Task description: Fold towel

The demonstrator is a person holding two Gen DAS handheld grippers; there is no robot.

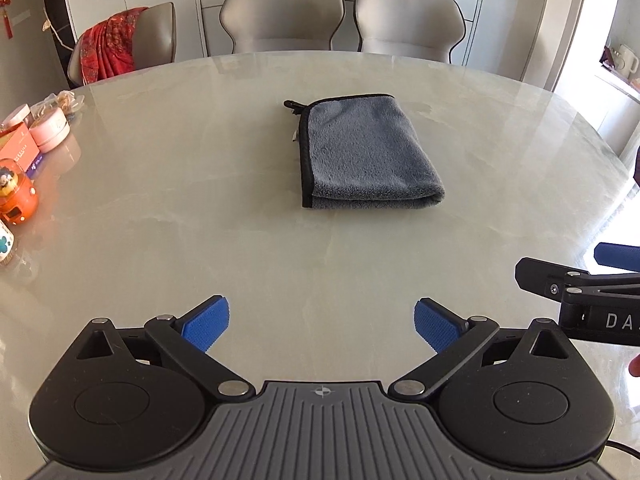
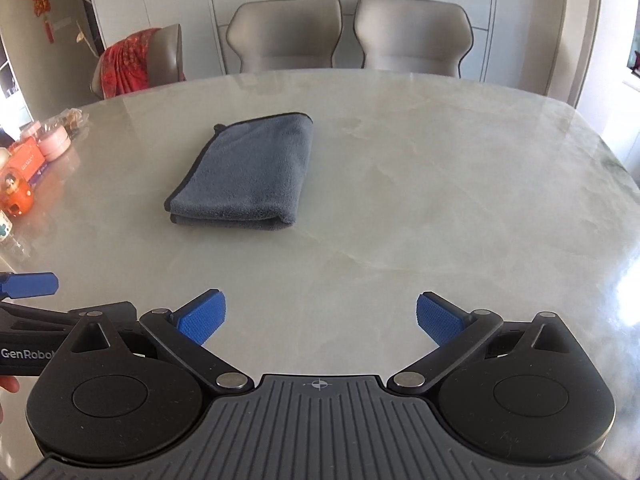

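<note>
A grey towel (image 1: 368,152) with black trim lies folded on the pale marble table (image 1: 160,200). It also shows in the right wrist view (image 2: 252,172), left of centre. My left gripper (image 1: 322,322) is open and empty, held above the table well short of the towel. My right gripper (image 2: 320,320) is open and empty too, near the table's front, to the right of the towel. One blue pad of the right gripper's fingers (image 1: 616,256) shows at the right edge of the left wrist view.
Small boxes, pink jars and an orange toy (image 1: 16,196) crowd the table's left edge. Two beige chairs (image 1: 280,16) stand behind the far side. A third chair with a red cloth (image 1: 108,48) stands at the far left.
</note>
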